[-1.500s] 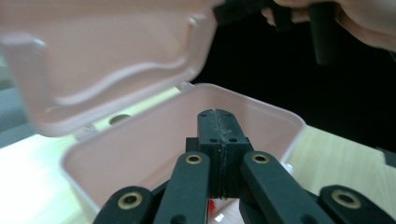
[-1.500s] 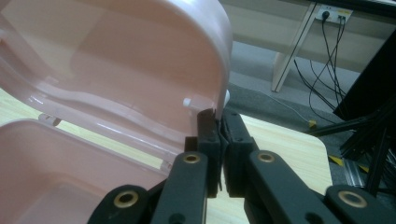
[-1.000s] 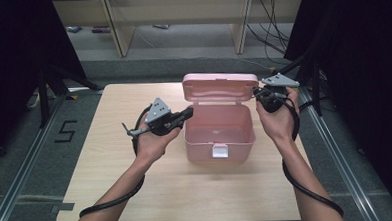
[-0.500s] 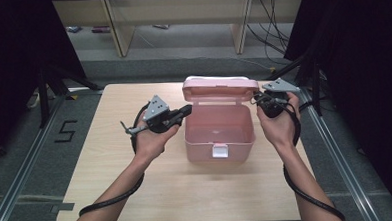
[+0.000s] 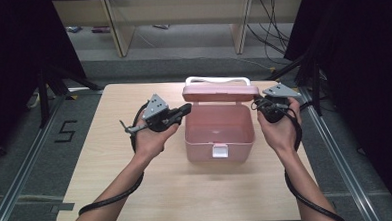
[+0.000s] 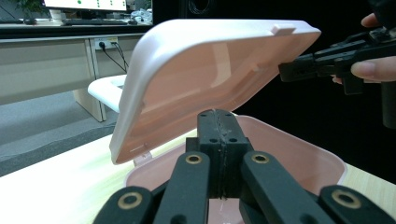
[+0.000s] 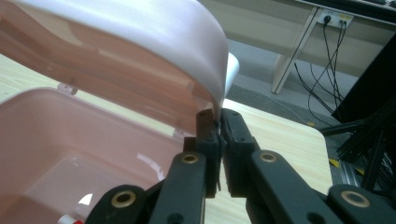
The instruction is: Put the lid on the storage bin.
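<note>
1. At the worktop (image 5: 137,193) centre sits the pink box (image 5: 219,132), lid (image 5: 220,92) raised part-way.
2. Right gripper (image 7: 215,122) fingers pinch the lid's edge; left gripper (image 6: 219,122) fingers are closed, empty, at the box rim.
3. Left to do: finishing the lid's swing, likely.

Box (image 5: 219,132) sits mid-surface (image 5: 112,194), toward the far edge. Lid (image 5: 219,92) stands raised at its rear, handle (image 5: 216,80) behind lid. Left hand-held gripper (image 5: 186,109) just left of box at its rim; right hand-held gripper (image 5: 255,103) at lid's right edge. Floor and shelf legs behind surface.
</note>
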{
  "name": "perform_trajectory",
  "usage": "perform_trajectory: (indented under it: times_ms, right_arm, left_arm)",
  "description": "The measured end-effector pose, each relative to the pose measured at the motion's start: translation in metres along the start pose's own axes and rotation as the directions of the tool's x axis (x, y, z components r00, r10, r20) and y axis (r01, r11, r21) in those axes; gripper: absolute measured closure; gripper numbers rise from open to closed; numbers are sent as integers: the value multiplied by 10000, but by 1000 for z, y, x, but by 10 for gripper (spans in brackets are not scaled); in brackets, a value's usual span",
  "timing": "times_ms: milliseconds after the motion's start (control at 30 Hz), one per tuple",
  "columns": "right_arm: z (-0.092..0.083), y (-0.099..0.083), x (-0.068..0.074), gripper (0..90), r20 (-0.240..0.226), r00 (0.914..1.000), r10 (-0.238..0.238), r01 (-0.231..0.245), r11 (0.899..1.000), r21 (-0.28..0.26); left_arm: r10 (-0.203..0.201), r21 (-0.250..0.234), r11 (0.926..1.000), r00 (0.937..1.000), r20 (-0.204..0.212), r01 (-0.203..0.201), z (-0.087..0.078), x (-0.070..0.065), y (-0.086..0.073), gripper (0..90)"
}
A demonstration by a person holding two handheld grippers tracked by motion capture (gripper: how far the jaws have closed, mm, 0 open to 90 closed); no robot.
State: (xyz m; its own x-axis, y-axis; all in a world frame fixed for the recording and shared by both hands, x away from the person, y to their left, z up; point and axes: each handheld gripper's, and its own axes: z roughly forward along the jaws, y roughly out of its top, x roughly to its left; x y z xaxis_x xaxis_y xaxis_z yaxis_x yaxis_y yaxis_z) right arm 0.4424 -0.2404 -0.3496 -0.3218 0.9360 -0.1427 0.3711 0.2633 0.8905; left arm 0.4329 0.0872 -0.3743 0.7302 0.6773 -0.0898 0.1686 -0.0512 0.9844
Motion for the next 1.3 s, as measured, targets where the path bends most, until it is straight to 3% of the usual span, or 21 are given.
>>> perform_trajectory:
  times_ms: [33,133,400,433,633,767,833,900,967,1033,1100,1167,1300]
  right_arm:
    - [0,-1,1,872,-54,9998,166,-167,9999,-18]
    - [-3,-5,1,869,-59,10000,-76,76,10000,-33]
    - [-7,-14,5,865,-85,9999,102,-102,9999,8]
    - [-8,-14,3,864,-61,9999,-150,150,9999,-2]
    - [-10,-19,6,854,-173,9998,56,-54,9999,89]
    - [-9,-23,6,800,-172,9998,65,-66,10000,-34]
    - [-12,-25,7,770,-382,9987,323,-310,9990,329]
    - [-13,-28,6,758,-504,9986,186,-169,9993,335]
    - [-17,-31,7,773,-558,9965,619,-593,9971,470]
    - [-19,-35,6,823,-589,9968,545,-520,9978,423]
    - [-23,-37,6,888,-914,9929,765,-692,9943,807]
    - [-25,-41,5,900,-1151,9878,1047,-965,9925,748]
    - [-27,-41,5,900,-1386,9860,926,-840,9942,669]
  left_arm:
    - [-29,4,10000,10000,-4,29,0,0,0,899]
    - [-28,24,10000,10000,0,28,0,0,-1,899]
    - [-35,46,10000,10000,-26,35,1,0,-2,899]
    - [-45,45,10000,10000,-29,45,1,0,-2,899]
    - [-18,82,10000,10000,14,18,1,-1,-4,899]
    - [8,119,9999,10000,34,-8,1,-2,-5,899]
    - [10,127,9999,10000,48,-10,0,-2,-5,899]
    - [22,152,9999,10000,40,-22,0,-2,-5,899]
    - [35,169,9999,10000,48,-36,0,-2,-6,899]
    - [51,179,9998,10000,57,-52,-1,-3,-6,899]
    - [46,178,9998,10000,59,-47,-1,-3,-7,899]
    - [47,197,9998,10000,82,-48,-1,-4,-7,899]
    - [54,265,9996,9999,123,-57,-1,-5,-10,899]
